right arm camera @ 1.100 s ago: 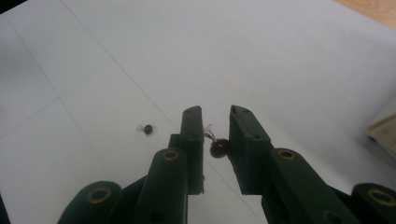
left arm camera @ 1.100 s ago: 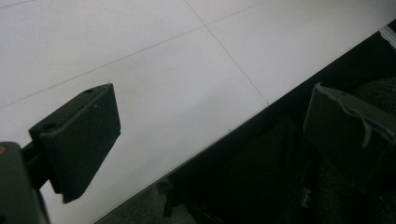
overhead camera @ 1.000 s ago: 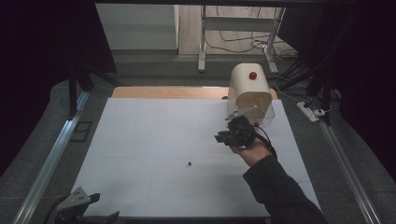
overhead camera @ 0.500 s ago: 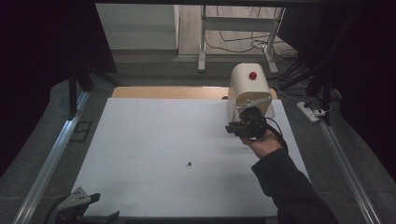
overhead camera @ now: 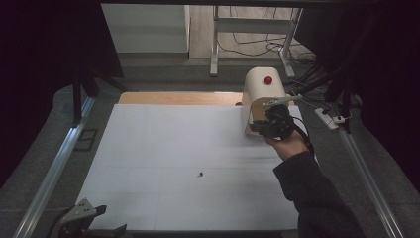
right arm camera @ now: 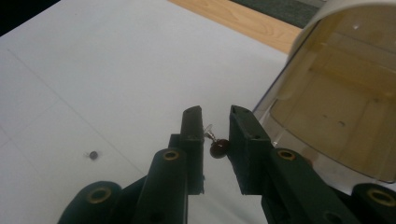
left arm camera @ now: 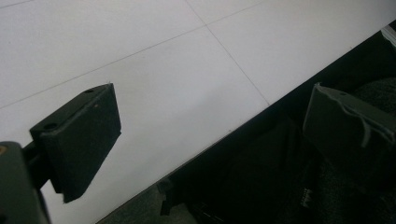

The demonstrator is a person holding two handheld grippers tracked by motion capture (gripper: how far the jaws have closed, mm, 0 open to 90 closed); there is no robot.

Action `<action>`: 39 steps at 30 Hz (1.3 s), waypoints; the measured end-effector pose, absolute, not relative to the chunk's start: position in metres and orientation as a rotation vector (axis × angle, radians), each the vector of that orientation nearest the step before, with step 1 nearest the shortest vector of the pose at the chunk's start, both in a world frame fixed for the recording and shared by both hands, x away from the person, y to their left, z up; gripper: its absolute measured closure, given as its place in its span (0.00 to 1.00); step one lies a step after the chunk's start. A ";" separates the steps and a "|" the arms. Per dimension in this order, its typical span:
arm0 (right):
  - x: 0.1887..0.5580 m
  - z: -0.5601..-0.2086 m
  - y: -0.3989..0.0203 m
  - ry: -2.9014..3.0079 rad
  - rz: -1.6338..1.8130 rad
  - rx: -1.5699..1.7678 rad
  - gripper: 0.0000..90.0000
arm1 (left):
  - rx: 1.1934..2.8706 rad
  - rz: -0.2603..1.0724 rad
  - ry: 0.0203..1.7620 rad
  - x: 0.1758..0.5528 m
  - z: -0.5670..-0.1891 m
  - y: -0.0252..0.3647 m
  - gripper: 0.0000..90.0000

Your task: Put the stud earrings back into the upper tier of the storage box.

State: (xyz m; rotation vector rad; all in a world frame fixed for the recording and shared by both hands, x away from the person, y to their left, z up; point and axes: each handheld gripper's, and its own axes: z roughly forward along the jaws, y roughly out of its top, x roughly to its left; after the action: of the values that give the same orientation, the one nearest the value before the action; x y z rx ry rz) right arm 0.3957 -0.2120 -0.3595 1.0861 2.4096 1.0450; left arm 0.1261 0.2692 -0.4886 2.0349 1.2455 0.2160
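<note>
My right gripper [right arm camera: 215, 126] is shut on a small pin with a dark red bead head [right arm camera: 218, 148], which sits crosswise between the two jaws. In the high view, a hand holds this gripper [overhead camera: 268, 125] just in front of a cream round-topped box [overhead camera: 262, 89] with a red knob [overhead camera: 268, 80]. The box's clear curved front [right arm camera: 336, 93] shows a wooden inside. A tiny dark speck [overhead camera: 200, 173] lies on the white table [overhead camera: 163, 144] and also shows in the right gripper view [right arm camera: 94, 155]. My left gripper [overhead camera: 86, 218] rests at the table's front left corner, its jaws [left arm camera: 210, 135] wide open with nothing between them.
A wooden strip [overhead camera: 178, 97] runs along the table's far edge. Metal rails [overhead camera: 54, 168] flank the table on both sides. Cables and a power strip [overhead camera: 329, 116] lie to the right of the box. The table's front edge [left arm camera: 224, 140] crosses the left gripper view.
The right gripper has moved away and to the right, rising from the table's right-middle to the front of the box, still holding the pin. The left gripper has not moved.
</note>
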 end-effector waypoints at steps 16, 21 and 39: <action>0.417 -0.356 -0.228 2.297 0.987 1.163 0.83 | 2.035 0.215 1.247 0.126 -0.489 0.269 0.06; 0.424 -0.362 -0.233 2.278 0.954 1.196 0.83 | 2.035 0.216 1.248 0.126 -0.489 0.270 0.06; 0.427 -0.367 -0.239 2.260 0.946 1.227 0.74 | 2.037 0.217 1.252 0.126 -0.489 0.269 0.06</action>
State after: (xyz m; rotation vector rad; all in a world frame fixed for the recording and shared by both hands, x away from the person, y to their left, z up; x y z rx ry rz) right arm 0.4269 -0.2386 -0.3670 1.2272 2.2596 0.9459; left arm 0.1264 0.2691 -0.4887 2.0367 1.2522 0.2175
